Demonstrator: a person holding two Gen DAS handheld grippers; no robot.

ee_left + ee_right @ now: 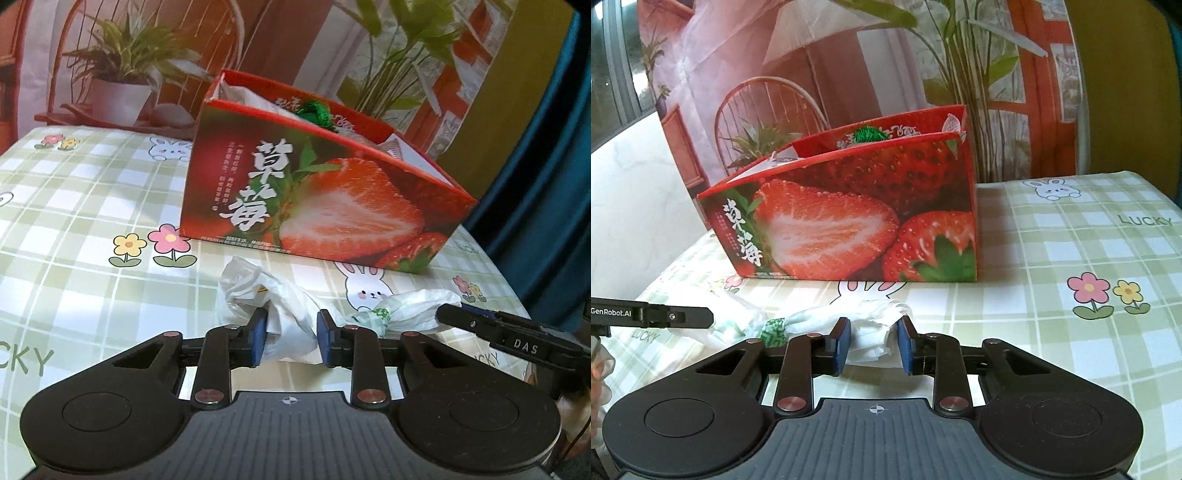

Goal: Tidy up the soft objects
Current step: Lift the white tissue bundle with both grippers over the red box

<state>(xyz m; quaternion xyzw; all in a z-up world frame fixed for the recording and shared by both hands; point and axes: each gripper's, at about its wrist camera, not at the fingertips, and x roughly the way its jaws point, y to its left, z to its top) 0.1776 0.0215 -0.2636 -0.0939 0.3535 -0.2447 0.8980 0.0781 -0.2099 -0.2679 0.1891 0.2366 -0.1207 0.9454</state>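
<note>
A crumpled white plastic bag (243,288) with a green printed patch lies stretched out on the checked tablecloth, just in front of a red strawberry-print box (332,206). My left gripper (291,338) is shut on the bag's left end, which bulges between its blue pads. My right gripper (872,341) pinches the bag's (864,314) other end. The box (849,221) stands open at the top, with a green fluffy thing (868,133) and white material inside. Each view shows the tip of the other gripper beside the bag.
The green-and-white tablecloth (92,206) has rabbit and flower prints. A printed backdrop of plants and a chair hangs behind the box. A blue curtain (546,184) borders the table's right end. A hand (598,373) shows at the left edge.
</note>
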